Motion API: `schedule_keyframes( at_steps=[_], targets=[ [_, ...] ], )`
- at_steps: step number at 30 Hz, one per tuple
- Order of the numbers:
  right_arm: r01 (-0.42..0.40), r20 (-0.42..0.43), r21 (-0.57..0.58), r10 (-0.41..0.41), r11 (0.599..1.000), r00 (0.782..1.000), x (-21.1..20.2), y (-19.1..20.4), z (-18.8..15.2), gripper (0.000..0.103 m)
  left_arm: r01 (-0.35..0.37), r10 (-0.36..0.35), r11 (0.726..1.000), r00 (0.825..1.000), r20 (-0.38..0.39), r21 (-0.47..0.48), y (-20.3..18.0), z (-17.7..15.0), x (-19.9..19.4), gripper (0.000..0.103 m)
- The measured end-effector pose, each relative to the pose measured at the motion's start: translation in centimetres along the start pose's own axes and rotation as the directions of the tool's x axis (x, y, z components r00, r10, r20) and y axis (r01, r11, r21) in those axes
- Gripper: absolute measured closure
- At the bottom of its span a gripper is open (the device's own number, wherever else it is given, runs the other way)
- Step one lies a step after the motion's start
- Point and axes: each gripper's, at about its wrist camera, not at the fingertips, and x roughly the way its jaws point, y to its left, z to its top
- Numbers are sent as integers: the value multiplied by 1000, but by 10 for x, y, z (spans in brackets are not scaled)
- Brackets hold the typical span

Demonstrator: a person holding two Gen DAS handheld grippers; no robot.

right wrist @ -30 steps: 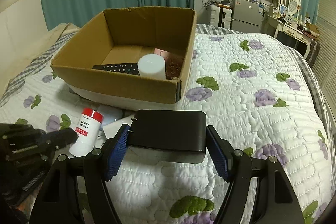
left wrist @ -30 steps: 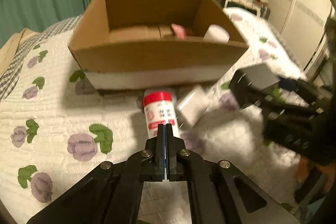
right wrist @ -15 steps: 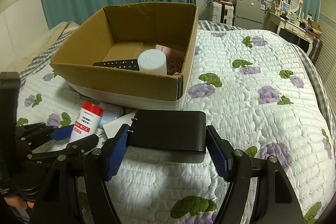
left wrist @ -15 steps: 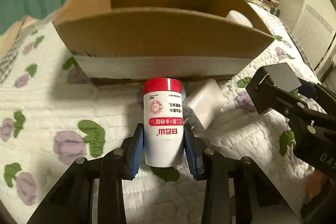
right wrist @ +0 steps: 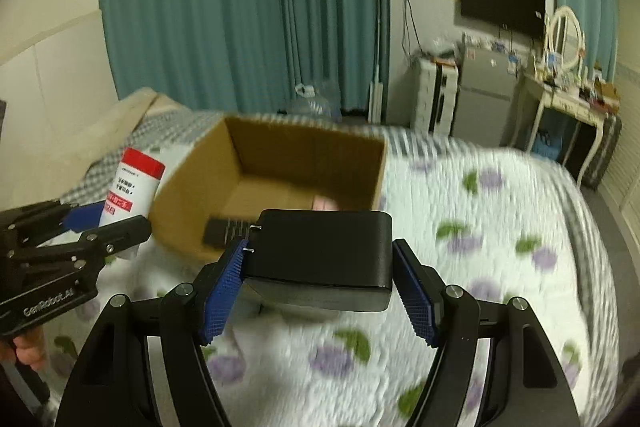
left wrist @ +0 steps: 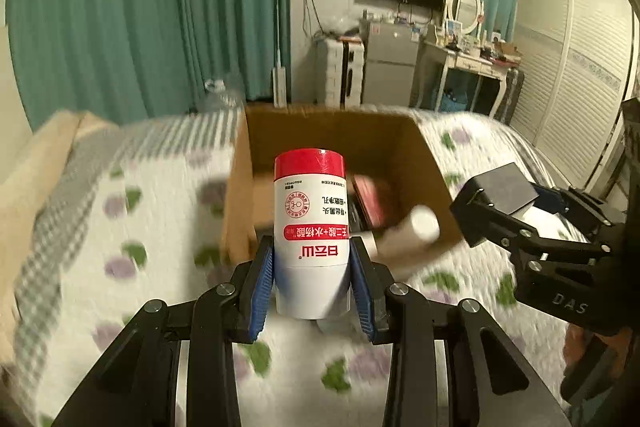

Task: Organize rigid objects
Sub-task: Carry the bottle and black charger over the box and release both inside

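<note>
- left gripper (left wrist: 312, 281) has its two blue-padded fingers closed against the lower sides of a white bottle (left wrist: 310, 235) with a red cap; the bottle stands upright between them, label facing the left wrist camera, printed upside down.
- seen from the right wrist view, that bottle (right wrist: 134, 189) is lifted above the quilt, just to the left of the cardboard box's near-left corner, with the left gripper (right wrist: 86, 225) gripping it low down.
- right gripper (right wrist: 318, 287) is spread wide and clamps a black rectangular box (right wrist: 320, 247) across its width, both blue pads touching its ends; the black box is held level.
- in the left wrist view the right gripper (left wrist: 516, 205) sits off to the right of the cardboard box, the black box (left wrist: 502, 189) gripped at its tip.
- cardboard box (right wrist: 200, 187) rests open-topped on the flowered quilt (right wrist: 480, 227), beyond both grippers.
- inside it, the left wrist view shows a white cylinder (left wrist: 416, 227) leaning toward the right wall and a reddish flat item (left wrist: 368, 197) near the middle; both are blurred.
- right wrist view shows a dark remote (right wrist: 224, 231) lying on the box floor near the front wall, partly hidden behind the black box.
- teal curtains (left wrist: 140, 27) hang behind the bed, and a dark screen (right wrist: 502, 5) is mounted on the far wall.
</note>
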Motion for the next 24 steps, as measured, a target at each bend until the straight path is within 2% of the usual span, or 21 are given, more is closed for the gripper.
schedule_keyframes(
  at_steps=[3,8,12,15,18,21,24],
  targets=[
    [-6,28,-24,7,1000,1000,11,-1,26,32,-1,1,1000,1000,4,11,5,30,20,67],
    [-17,30,-49,18,999,999,46,-7,58,32,6,-6,1000,999,-43,10,10,54,73,67],
    [-8,13,-71,9,997,1000,73,-10,63,32,-20,23,999,995,-100,27,8,50,118,67],
    [-24,-14,-70,23,997,1000,89,-15,58,32,-41,47,998,991,-128,48,5,44,137,67],
    [-36,-36,-62,34,997,999,96,-17,54,32,-49,58,996,991,-120,81,-2,39,145,66],
    [-35,-35,-59,33,998,999,94,-20,52,32,-44,53,996,990,-128,74,-3,36,147,60],
    [-41,-25,-44,40,998,999,87,-24,52,32,-82,88,994,993,-75,76,-2,38,135,45]
  ],
)
